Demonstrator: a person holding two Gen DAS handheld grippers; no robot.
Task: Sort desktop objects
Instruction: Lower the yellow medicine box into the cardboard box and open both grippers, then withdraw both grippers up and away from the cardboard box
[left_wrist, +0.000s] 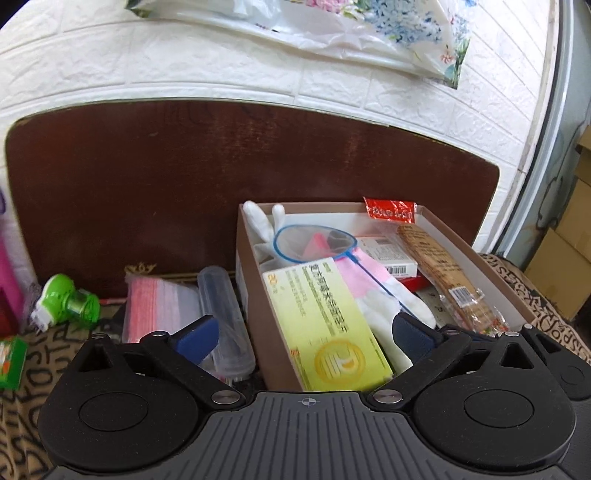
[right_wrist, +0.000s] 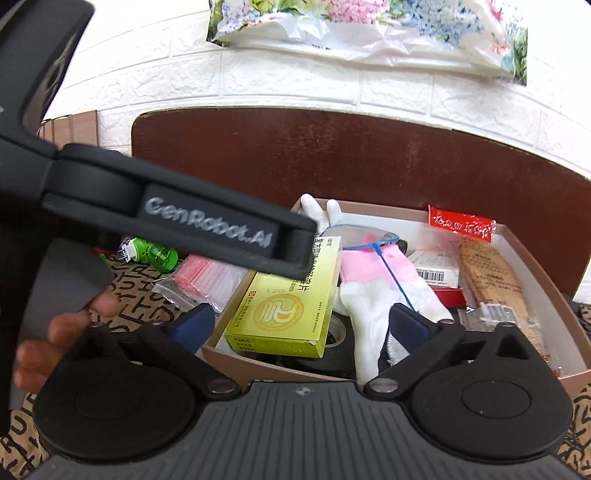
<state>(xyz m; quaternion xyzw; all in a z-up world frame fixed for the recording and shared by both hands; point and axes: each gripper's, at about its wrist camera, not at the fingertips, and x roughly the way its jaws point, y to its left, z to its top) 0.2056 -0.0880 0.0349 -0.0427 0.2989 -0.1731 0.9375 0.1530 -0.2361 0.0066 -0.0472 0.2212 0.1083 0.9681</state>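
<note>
On the patterned cloth, from left to right, lie a green plug-in device, a pack of pink bags, a clear case and the open cardboard box holding a yellow medicine carton, while the left gripper and right gripper are spread wide, pinching nothing.

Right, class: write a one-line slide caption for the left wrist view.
Open left hand-held gripper hovering over a cardboard box packed with a yellow carton, gloves and small net.
</note>
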